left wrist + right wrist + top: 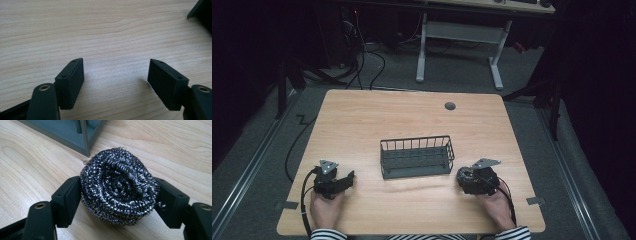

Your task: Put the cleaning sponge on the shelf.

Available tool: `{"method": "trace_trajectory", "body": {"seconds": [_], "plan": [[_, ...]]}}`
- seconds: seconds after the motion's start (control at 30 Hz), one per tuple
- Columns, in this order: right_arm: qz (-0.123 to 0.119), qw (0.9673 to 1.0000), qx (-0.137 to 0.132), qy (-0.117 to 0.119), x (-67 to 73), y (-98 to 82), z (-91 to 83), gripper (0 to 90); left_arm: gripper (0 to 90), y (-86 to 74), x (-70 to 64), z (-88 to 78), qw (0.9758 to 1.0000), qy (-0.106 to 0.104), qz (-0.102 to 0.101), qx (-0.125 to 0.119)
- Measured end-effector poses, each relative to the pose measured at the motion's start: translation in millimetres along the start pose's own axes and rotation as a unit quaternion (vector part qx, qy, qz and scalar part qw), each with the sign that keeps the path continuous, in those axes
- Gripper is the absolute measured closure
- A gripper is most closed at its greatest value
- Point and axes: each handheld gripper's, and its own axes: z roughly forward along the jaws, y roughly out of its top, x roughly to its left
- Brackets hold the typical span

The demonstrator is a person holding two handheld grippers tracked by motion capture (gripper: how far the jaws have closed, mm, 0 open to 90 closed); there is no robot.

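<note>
A person in striped sleeves stands at the near edge of a pale wooden bench (362, 120), one claw in each hand. The right claw (117, 195) sits low on the bench at the person's right, and a round ball of steel wool (118, 193) lies between its two black jaws. Both pads press into the sides of the coiled wire, so this claw is clamped on the steel wool, which rests on the wood. In the high view the steel wool (465, 175) shows as a dark lump at the front of the right claw (469, 179), just off the right end of a dark grey wire basket (417, 156). The corner of the wire basket (75, 135) stands near the ball, close but apart from it.

The left claw (343, 179) rests on the bench at the person's left, well apart from the basket. Seen along its own jaws, the left claw (116, 77) is wide apart with only bare wood grain between the pads.
</note>
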Motion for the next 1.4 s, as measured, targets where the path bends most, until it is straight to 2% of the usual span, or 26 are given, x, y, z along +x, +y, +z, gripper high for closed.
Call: {"method": "trace_trajectory", "body": {"seconds": [0.4,0.77,1.03,1.4], "plan": [[0.009,0.9995,-0.029,0.012,-3.0,-2.7,-13.1,30.6,29.7,0.0,0.3,-0.1,1.0000,-0.001,-0.001,0.000],[0.009,0.9978,-0.062,0.022,-3.6,6.5,-38.1,30.8,29.6,0.0,0.4,-0.2,1.0000,-0.002,-0.001,0.000],[0.002,0.9959,-0.083,0.035,-5.7,28.2,-62.7,30.8,29.4,0.0,0.8,-0.1,1.0000,-0.003,-0.002,-0.001],[-0.020,0.9928,-0.096,0.069,-5.4,69.9,-79.0,30.8,29.3,0.0,0.9,-0.1,1.0000,-0.004,-0.002,-0.001]]}}
